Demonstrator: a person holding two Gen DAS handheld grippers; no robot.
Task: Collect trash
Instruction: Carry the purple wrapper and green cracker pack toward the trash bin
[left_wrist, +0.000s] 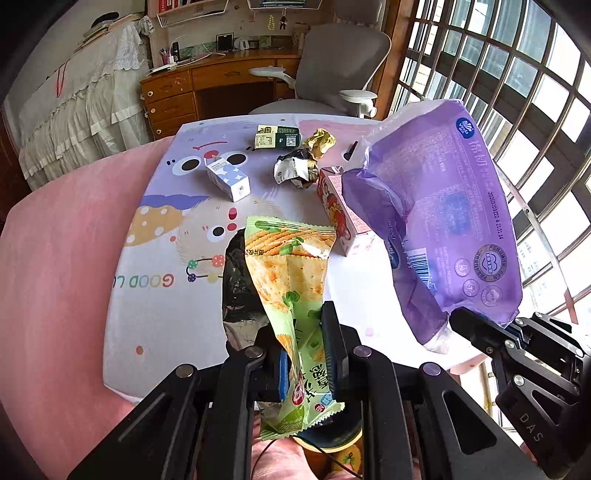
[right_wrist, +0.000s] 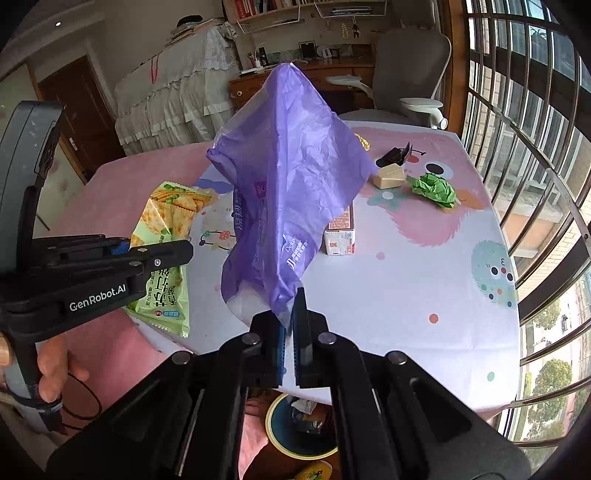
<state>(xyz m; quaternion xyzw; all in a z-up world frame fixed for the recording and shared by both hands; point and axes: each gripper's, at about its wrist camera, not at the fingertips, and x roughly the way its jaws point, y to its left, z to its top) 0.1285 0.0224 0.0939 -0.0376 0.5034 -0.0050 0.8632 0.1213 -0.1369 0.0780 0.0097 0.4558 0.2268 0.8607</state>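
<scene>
Cracker wrapper (left_wrist: 291, 280) beside purple bag (left_wrist: 436, 221)

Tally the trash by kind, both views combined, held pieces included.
Cartons: 3, blue-white, green, pink
Wrappers/bags: 2, cracker wrapper, purple bag
Crumpled wads: 3, gold, silver, green
Other: 2, tan wedge box, black piece
Total: 10
</scene>
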